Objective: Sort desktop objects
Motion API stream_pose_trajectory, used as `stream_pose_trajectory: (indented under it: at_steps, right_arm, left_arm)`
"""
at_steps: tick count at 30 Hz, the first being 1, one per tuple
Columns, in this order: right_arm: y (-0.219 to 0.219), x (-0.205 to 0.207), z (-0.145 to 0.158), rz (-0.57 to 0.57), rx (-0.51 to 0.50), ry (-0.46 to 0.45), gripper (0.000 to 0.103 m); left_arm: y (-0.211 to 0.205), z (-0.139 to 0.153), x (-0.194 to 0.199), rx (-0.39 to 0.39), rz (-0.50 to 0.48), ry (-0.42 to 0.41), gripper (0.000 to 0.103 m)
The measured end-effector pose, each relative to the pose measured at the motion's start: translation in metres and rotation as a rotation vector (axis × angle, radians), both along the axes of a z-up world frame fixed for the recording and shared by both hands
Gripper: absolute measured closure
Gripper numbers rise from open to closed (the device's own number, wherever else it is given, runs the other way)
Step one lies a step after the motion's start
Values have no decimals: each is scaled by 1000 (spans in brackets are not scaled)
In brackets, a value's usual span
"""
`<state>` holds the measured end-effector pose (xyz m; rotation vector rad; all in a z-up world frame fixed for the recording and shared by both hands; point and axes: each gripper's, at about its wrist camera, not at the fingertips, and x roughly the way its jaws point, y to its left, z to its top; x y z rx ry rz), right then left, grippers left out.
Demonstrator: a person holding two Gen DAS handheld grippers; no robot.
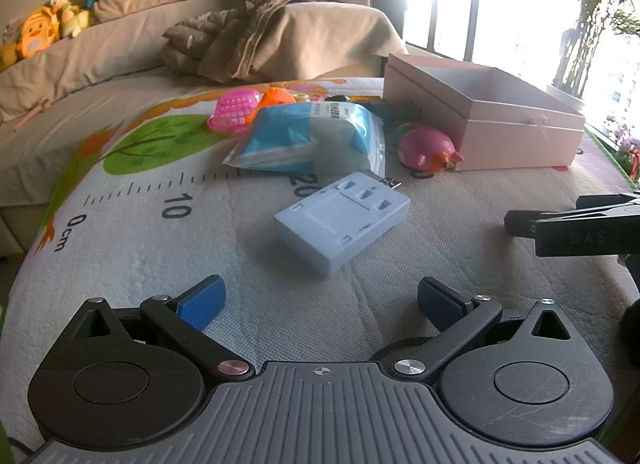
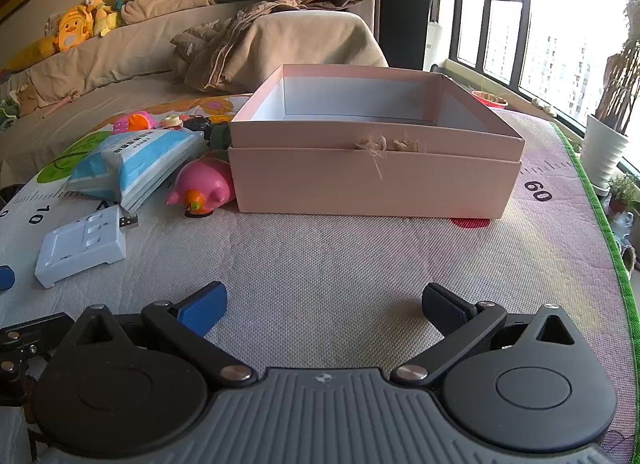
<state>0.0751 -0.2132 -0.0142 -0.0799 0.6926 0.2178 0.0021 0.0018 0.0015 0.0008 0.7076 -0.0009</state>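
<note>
A pale blue charger block (image 1: pixel 342 219) with a USB plug lies flat on the mat just ahead of my left gripper (image 1: pixel 320 302), which is open and empty. Behind it lie a blue-and-white tissue pack (image 1: pixel 308 137), a pink pig toy (image 1: pixel 428 149), a pink basket (image 1: pixel 234 109) and an orange toy (image 1: pixel 276 97). An open pink box (image 2: pixel 376 179) stands ahead of my right gripper (image 2: pixel 324 306), which is open and empty. The right wrist view also shows the charger (image 2: pixel 82 250), the tissue pack (image 2: pixel 132 165) and the pig (image 2: pixel 204 187) left of the box.
The play mat (image 2: pixel 320 260) has a printed ruler and a green right edge. A sofa with a jacket (image 1: pixel 256 35) and plush toys (image 1: pixel 44 31) lies behind. Windows and potted plants (image 2: pixel 604 151) are to the right. The right gripper's body (image 1: pixel 580 227) shows in the left wrist view.
</note>
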Motion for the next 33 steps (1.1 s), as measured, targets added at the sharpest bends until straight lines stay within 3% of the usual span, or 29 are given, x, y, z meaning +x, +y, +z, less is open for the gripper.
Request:
stream_pose_trajectory:
  at_steps: [18, 33]
  right_arm:
    - [0, 1, -1, 1, -4, 6, 0]
    - [-2, -17, 7, -38, -21, 110, 0]
  left_arm:
    - [0, 1, -1, 1, -1, 5, 0]
    - [1, 4, 4, 8, -26, 64, 0]
